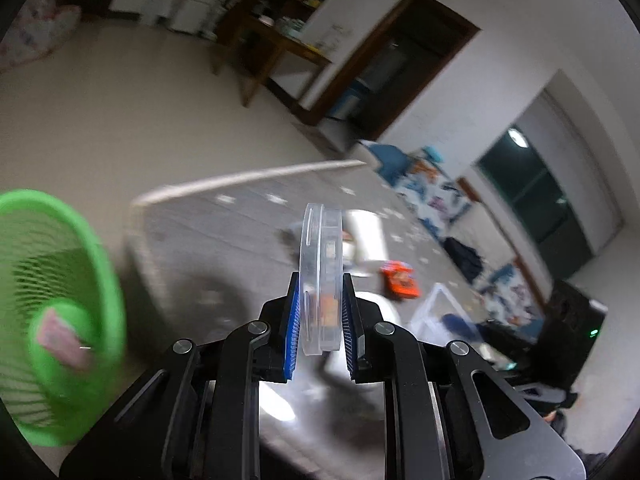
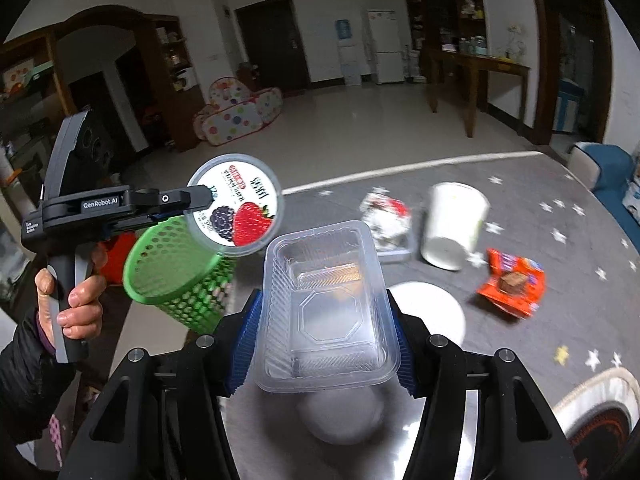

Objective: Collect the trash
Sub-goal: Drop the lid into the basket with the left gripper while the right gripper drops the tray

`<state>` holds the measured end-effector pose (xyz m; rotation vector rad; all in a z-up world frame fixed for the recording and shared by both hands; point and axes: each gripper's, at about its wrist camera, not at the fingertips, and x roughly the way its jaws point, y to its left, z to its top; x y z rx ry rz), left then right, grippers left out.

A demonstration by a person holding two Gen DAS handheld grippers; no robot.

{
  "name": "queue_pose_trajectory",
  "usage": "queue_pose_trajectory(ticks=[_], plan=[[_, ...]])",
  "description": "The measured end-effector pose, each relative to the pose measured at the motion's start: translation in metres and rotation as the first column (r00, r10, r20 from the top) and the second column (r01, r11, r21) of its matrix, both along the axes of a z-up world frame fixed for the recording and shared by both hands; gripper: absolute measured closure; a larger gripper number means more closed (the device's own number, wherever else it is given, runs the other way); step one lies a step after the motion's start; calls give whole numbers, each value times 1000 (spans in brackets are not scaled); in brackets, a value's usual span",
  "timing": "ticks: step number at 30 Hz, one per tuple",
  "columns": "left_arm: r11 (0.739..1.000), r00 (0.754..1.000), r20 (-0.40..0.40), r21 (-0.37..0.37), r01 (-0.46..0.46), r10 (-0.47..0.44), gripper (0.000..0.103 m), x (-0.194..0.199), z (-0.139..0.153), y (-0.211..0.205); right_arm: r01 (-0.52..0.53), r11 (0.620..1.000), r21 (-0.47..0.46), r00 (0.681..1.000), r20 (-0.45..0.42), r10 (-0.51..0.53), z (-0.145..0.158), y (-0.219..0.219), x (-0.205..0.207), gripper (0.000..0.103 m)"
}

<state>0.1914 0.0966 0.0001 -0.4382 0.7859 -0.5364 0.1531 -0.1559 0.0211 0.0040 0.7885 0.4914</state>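
"GenRobot.AI" on left gripper (image 2: 208, 200)

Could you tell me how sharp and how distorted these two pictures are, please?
Left wrist view: the clear round lid in the left gripper is sharp, the green basket and floor litter smeared; edges curve. Right wrist view: the clear tray in the right gripper is crisp, the white cup slightly blurred.
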Motion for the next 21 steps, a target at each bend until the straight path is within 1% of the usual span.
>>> queue_pose_trajectory(ticks=[1,4,6,9,11,12,14,16,18,21], plan=[[999,999,3,30,-33,33,86,-2,0,13,-13,1000,0,1000,2,13,0,7,1,47],[990,993,-9,87,-113,114,86,-6,-3,46,-60,998,13,998,-2,60,-1,33,6,47],[978,986,-21,137,-159,164,86,-6,-9,65,-89,996,18,996,-4,89,-1,52,9,47],[947,968,-52,228,-227,245,86,-6,-25,94,-129,991,28,991,-12,130,-3,81,16,47],[930,958,-67,267,-252,278,86,-7,-33,109,-157,987,32,987,-20,158,-6,102,22,47],[915,950,-75,304,-267,302,86,-6,-40,116,-167,985,34,986,-23,168,-7,110,23,47],[896,940,-89,343,-280,328,86,-6,-48,129,-190,981,38,981,-32,191,-10,131,29,47],[887,930,-118,362,-286,348,85,-9,-63,143,-209,977,42,977,-40,210,-14,148,34,47],[881,919,-143,371,-293,367,85,-11,-71,152,-224,974,40,973,-45,225,-17,164,40,47],[876,905,-169,370,-310,391,85,-14,-83,168,-239,970,50,968,-65,242,-24,186,50,47]])
